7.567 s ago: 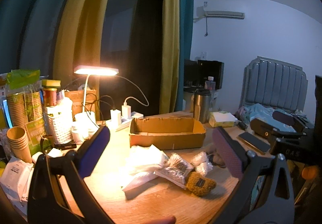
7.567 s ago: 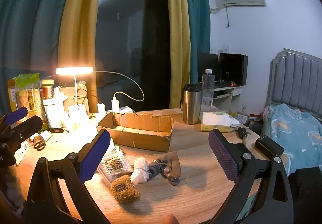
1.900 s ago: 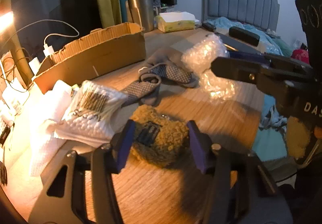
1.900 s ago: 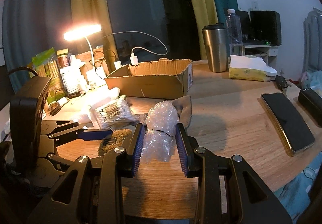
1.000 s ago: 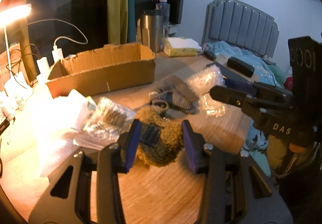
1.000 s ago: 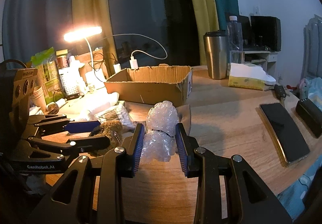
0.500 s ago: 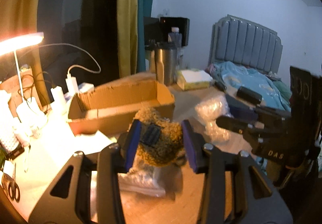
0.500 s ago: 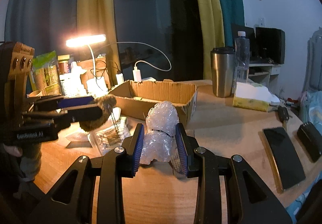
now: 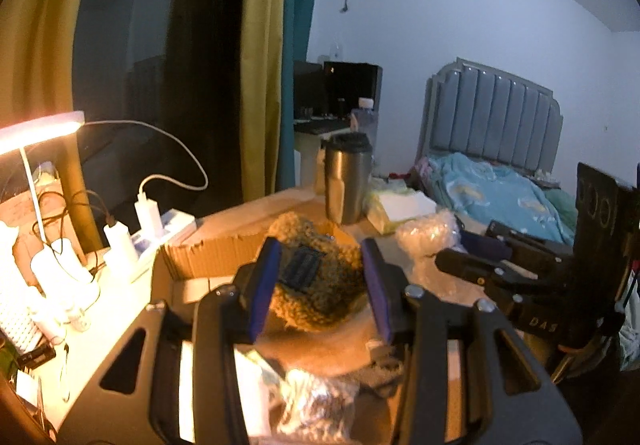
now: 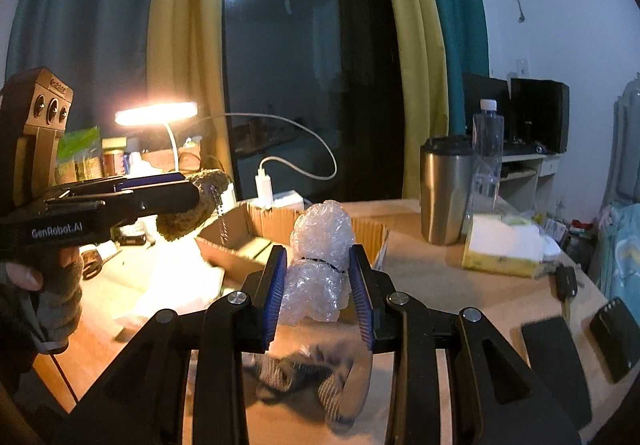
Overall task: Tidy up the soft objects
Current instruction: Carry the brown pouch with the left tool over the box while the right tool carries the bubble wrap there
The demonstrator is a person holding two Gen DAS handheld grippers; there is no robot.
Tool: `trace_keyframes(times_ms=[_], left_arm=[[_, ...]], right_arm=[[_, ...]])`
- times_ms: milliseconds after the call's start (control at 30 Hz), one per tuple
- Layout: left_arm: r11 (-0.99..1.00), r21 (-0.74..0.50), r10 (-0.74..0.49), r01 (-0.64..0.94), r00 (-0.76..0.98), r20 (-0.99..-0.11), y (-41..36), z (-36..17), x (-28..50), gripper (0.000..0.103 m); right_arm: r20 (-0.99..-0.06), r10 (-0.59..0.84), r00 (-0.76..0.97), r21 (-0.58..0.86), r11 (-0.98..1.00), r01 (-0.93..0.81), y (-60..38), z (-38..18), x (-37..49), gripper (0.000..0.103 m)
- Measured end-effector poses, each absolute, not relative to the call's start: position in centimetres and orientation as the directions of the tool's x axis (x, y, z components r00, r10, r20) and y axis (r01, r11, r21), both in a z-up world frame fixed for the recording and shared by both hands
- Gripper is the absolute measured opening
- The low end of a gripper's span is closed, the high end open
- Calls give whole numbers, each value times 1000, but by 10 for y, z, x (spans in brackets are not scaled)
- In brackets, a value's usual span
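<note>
Both claws carry soft things near the cardboard box (image 10: 256,237).
Left gripper (image 9: 318,277) clenches the fuzzy pouch (image 9: 316,287); right gripper (image 10: 320,287) clenches the bubble wrap bundle (image 10: 320,265).

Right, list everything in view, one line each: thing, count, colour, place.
plush: 1, tan, in left jaws above box
bubble wrap: 1, clear, in right jaws
box: 1, brown, mid desk
sock: 1, grey, near edge
tumbler: 1, steel, behind box
bottle: 1, clear, by tumbler
tissues: 1, yellow pack, right
lamp: 1, lit, left
phone: 1, black, right edge
left gripper: shut
right gripper: shut
</note>
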State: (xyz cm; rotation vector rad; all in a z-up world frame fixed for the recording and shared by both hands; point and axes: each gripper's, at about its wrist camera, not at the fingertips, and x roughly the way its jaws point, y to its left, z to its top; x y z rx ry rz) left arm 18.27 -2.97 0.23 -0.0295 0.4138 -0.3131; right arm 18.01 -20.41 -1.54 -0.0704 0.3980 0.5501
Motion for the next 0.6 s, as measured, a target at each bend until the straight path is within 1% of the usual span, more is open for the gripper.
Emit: trace_keyframes(times_ms=[100, 200, 300, 400, 467, 600], left_arm=[[948, -129, -319, 291, 860, -398, -23, 0, 199, 43], [955, -124, -295, 268, 872, -391, -24, -2, 213, 43], [952, -143, -306, 271, 867, -392, -26, -5, 228, 43], [950, -156, -310, 269, 858, -410, -29, -11, 245, 43], [949, -161, -315, 271, 840, -442, -31, -18, 258, 43], [953, -171, -303, 252, 836, -457, -36, -27, 275, 43]], right_arm=[[-376, 493, 785, 29, 853, -522, -200, -9, 191, 34], [-370, 489, 790, 7, 852, -523, -194, -4, 202, 34], [-368, 484, 794, 2, 854, -520, -191, -1, 213, 34], [-377, 484, 790, 13, 855, -518, -190, -2, 228, 34], [-387, 489, 782, 27, 853, -521, -190, -4, 238, 34], [-409, 497, 766, 61, 852, -520, -187, -10, 257, 34]])
